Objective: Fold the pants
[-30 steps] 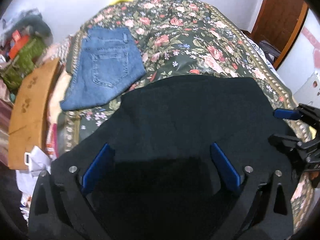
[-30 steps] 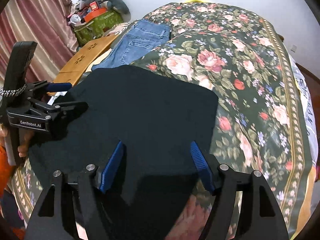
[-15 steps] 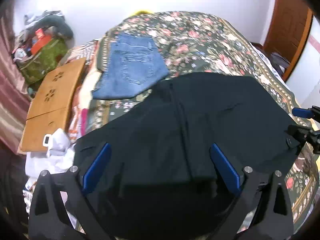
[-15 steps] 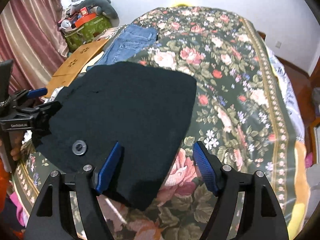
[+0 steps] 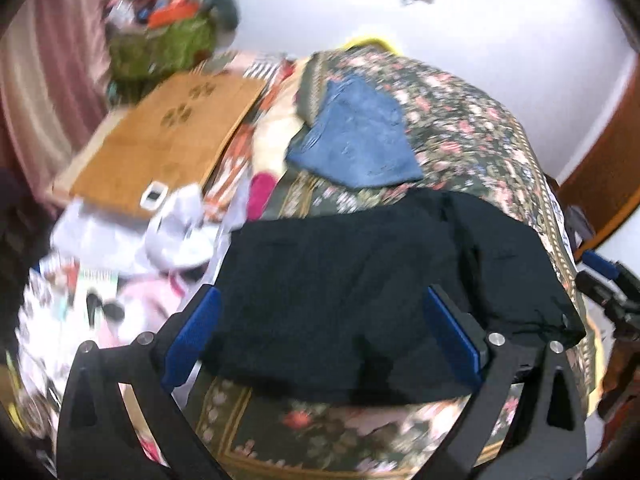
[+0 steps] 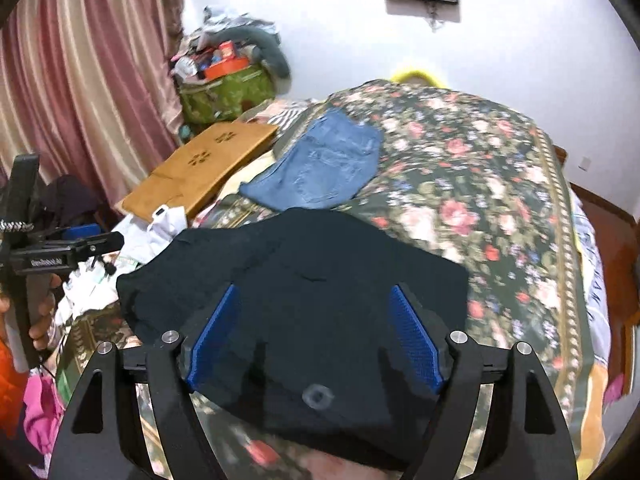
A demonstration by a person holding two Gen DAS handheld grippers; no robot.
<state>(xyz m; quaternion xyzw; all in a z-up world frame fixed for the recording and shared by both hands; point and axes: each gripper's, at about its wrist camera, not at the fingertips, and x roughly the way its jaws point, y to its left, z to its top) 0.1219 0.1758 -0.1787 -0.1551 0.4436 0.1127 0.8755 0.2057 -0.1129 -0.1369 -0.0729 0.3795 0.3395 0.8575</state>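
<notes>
Now: black pants folded on the bed, both claws released

Black pants [image 6: 320, 280] lie in a folded bundle on the near part of the floral bedspread [image 6: 480, 184], a round button showing near their front edge. Right claw [image 6: 316, 340] hangs above them, its jaws opening, blue pads clear of the cloth and nothing pinched. Left claw [image 5: 320, 344] is also spread wide over the pants' near-left edge, gripping nothing; that view is blurred. Folded blue jeans [image 6: 320, 168] rest farther up the bed, just beyond the pants. A wooden board [image 6: 200, 168] lies off the bed's left side, near a striped curtain [image 6: 80, 72].
</notes>
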